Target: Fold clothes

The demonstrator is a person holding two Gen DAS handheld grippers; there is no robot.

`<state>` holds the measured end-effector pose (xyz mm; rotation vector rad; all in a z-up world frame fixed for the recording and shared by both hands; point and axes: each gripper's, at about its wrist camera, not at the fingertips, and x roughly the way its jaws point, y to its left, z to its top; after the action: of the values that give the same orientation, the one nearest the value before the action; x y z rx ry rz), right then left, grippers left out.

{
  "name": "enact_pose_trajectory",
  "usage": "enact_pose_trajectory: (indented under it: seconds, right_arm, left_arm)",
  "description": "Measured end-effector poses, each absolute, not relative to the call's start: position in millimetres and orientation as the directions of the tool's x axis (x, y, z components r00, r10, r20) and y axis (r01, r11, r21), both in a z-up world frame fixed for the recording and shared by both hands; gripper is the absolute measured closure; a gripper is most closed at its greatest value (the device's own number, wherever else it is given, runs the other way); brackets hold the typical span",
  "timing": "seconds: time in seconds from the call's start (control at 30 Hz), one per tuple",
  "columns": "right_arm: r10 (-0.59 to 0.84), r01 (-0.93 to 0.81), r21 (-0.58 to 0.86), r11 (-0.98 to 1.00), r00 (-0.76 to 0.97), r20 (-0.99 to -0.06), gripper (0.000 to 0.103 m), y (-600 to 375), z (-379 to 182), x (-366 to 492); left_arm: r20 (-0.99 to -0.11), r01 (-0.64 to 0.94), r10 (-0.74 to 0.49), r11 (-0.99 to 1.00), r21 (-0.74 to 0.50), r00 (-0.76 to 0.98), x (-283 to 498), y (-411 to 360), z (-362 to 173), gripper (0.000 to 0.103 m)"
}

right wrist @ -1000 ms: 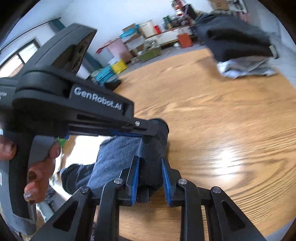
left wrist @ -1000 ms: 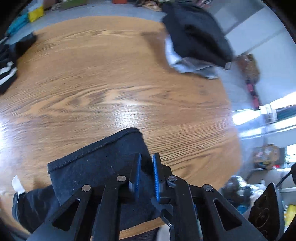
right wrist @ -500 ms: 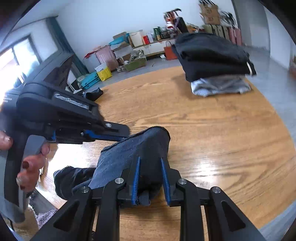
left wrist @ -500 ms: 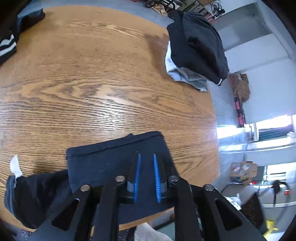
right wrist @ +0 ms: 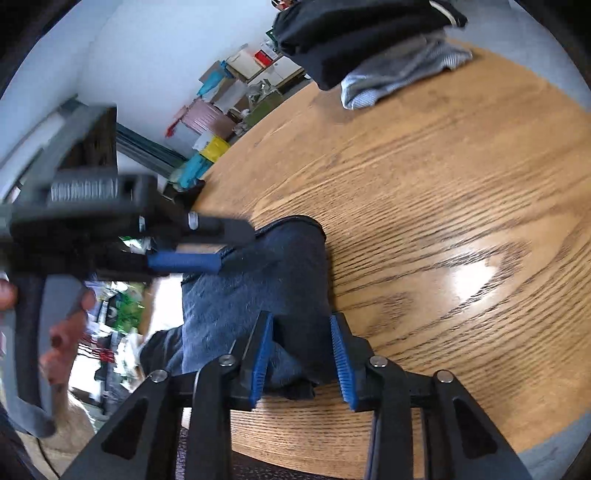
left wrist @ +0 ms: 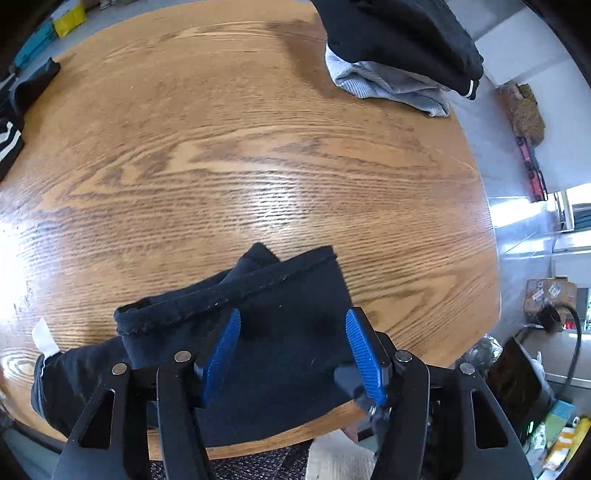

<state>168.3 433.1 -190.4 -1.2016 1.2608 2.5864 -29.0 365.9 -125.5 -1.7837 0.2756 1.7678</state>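
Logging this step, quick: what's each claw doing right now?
Left claw: open, fingers spread over the dark garment, not gripping it.
Right claw: open, fingers either side of the same garment's fold, not pinching.

We see a round table of orange-brown wood (left wrist: 258,155), its grain bold and its varnish glossy, throwing back bright glare. At its near edge lies a dark navy garment of soft matt cloth (left wrist: 288,332) with a stitched hem, and it looks fuzzy in the right wrist view. The left gripper (left wrist: 291,354) and the right gripper (right wrist: 301,363) are matt black plastic with ribbed blue pads (left wrist: 364,354) and small shiny metal pins. At the far edge a black cloth bundle (left wrist: 399,33) sits on a grey ribbed knit (left wrist: 388,86).
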Motion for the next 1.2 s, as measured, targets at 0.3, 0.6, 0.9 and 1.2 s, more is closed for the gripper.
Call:
enact_pose_trajectory:
  seconds: [0.3,0.6,0.9,1.2]
  right_arm:
    - [-0.395,-0.288,0.735,-0.614,-0.694,-0.602,0.057,446.1,-210.3,149.8]
    - [-0.492,-0.253,0.815,-0.521,-0.691,-0.529,0.053,451.9,-224.6,148.1]
    - [-0.512,-0.25,0.791,-0.558,-0.647,-0.565,0.043,441.3,-220.9,129.2]
    - [-0.39,-0.308,0.71,-0.633,-0.666,-0.636,0.065,423.3,-204.5,129.5]
  left_arm:
    - [-0.86,-0.339,0.498,-0.795,-0.504,0.111,-35.5,294.7,-131.6,0.058]
    - [-0.787,-0.24,0.6,-0.75,-0.616,0.143,-43.5,257.0,-178.6,0.1]
    - [-0.734,-0.228,0.667,-0.7,-0.677,0.129,-34.4,242.5,-183.9,0.099]
    - [-0.736,-0.211,0.668,-0.708,-0.674,0.107,-36.7,251.2,-192.4,0.099]
